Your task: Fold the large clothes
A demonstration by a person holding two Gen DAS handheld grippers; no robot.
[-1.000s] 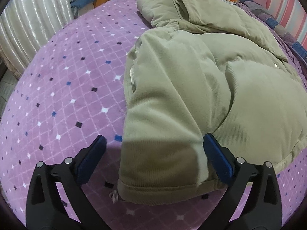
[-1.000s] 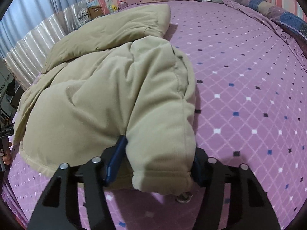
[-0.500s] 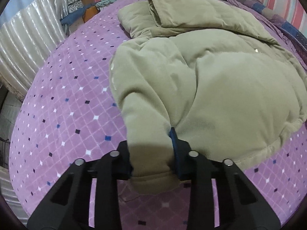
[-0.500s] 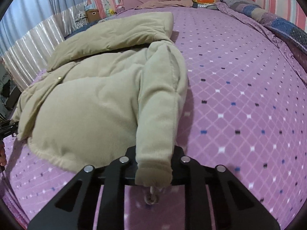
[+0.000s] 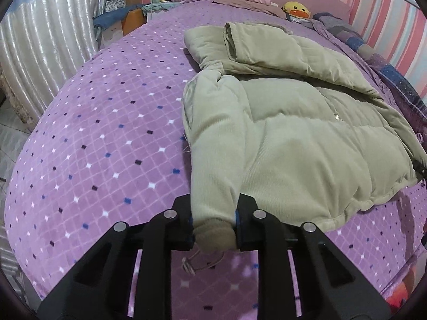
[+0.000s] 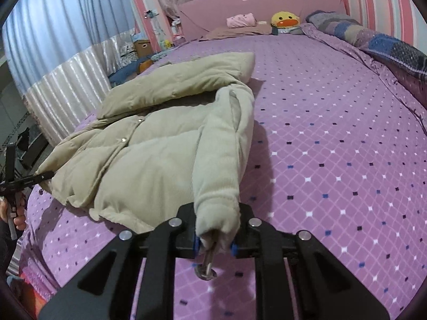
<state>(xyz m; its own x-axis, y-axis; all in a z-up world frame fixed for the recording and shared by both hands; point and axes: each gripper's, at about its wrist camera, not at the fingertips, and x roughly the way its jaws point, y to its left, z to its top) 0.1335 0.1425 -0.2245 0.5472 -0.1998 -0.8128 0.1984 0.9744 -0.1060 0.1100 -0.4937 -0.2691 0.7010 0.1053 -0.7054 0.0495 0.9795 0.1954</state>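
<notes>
**Both claws now pinch a sleeve cuff each**

Left claw (image 5: 213,224), low in the centre of its view, is pressed together on the ribbed cuff of the left sleeve (image 5: 213,144); 1.0 s ago its jaws stood wide on either side of the fabric. Right claw (image 6: 214,236) has likewise gone from a loose straddle to a tight pinch on the end of the right sleeve (image 6: 224,154), with a drawcord toggle (image 6: 205,270) dangling beneath it.

Outward from the claws, each sleeve now runs in a straighter, narrower line up to its shoulder, where earlier it lay bunched and wide. The beige padded jacket (image 5: 307,144) lies front up on the purple bed (image 5: 106,133), hood (image 5: 253,42) toward the upper part of the frame, hem nearest the claws.

With 2 cuffs secured, the sleeves look ready to be carried inward across the chest, probably the first fold. The padding is thick, so folds may spring back. A yellow duck toy (image 6: 285,20) sits near the headboard, well apart.
</notes>
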